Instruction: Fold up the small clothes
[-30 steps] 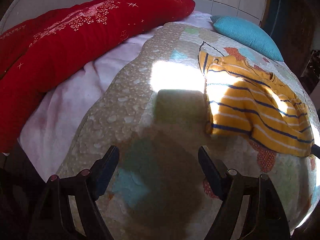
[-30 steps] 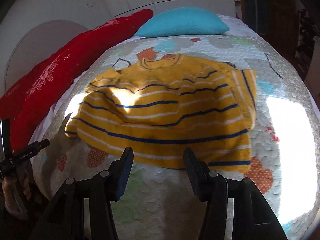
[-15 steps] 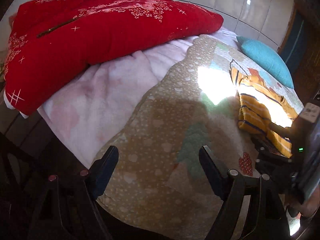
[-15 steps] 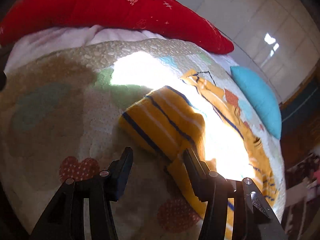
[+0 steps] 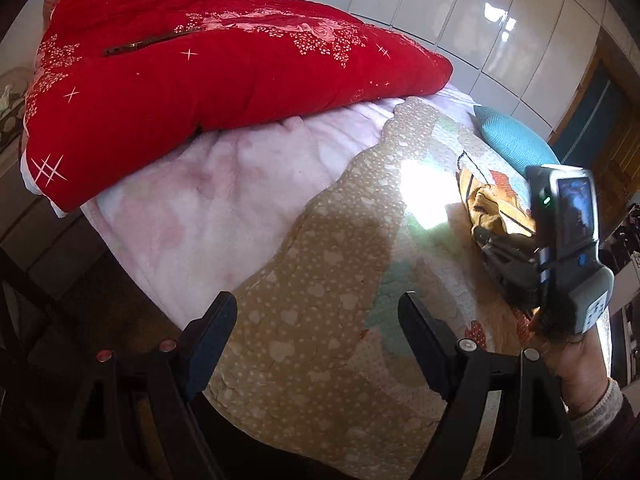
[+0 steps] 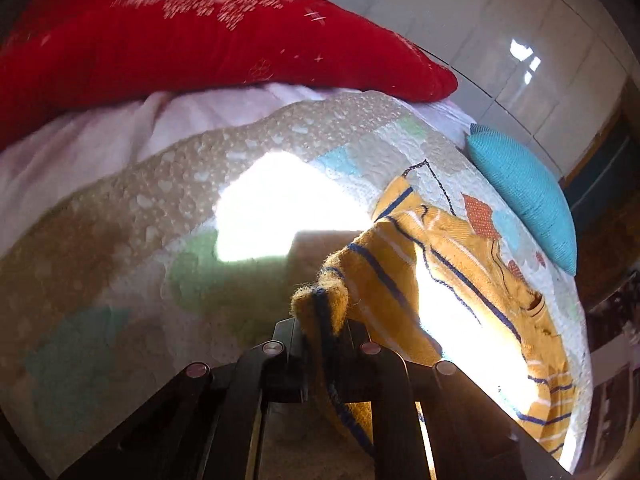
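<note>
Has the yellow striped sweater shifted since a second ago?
Yes. The yellow striped sweater, then flat, now has its near corner lifted off the quilt, pinched in the right gripper, bunching toward the blue pillow.

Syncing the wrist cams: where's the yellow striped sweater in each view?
Left wrist: sweater at right edge, mid-height, bunched and partly hidden behind the right gripper.
Right wrist: sweater fills lower right, its near corner pinched in the shut jaws at bottom centre.
Shared landmark: teal pillow, just beyond the sweater in both.
</note>
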A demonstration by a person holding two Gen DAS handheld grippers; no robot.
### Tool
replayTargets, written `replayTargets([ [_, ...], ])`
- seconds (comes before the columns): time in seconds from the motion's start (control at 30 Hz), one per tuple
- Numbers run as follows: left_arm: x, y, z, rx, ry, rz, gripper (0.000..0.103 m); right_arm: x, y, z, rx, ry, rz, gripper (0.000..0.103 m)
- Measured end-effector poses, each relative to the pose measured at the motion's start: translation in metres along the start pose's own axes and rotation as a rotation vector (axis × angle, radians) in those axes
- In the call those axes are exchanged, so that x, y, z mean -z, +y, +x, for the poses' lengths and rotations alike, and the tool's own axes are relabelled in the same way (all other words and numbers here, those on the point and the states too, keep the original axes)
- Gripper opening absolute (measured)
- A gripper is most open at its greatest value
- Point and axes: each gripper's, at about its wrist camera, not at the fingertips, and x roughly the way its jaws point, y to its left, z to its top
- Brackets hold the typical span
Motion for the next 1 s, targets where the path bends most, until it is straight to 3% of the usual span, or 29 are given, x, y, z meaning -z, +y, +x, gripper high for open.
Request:
replayTargets([
  [0.13,0.0,-0.022,-0.005,0.014,-0.008,0.039,0.082,-0.013,-0.091,-0.042,-0.088,-0.108,0.3,0.009],
  [0.23,0.003,-0.046,-0.005,0.037,0.003,0.082,0.082,0.007,-0.178,-0.073,-0.09,-0.182,0.508,0.009],
  [0.37,0.011,-0.085,-0.001,0.07,0.027,0.149,0.082,0.081,-0.279,-0.098,-0.012,-0.204,0.744,0.009],
  [0.5,0.021,-0.123,0.005,0.106,0.058,0.228,0.082,0.18,-0.348,-0.091,0.033,-0.125,0.983,0.009],
  [0.57,0.027,-0.141,0.008,0.113,0.072,0.268,0.082,0.226,-0.364,-0.082,0.034,-0.07,1.072,0.009],
  [0.7,0.039,-0.172,0.011,0.135,0.099,0.341,0.082,0.291,-0.363,-0.072,-0.063,-0.033,1.172,0.009],
  [1.0,0.062,-0.201,0.008,0.146,0.119,0.438,0.082,0.287,-0.358,-0.092,-0.066,-0.069,1.076,0.012],
])
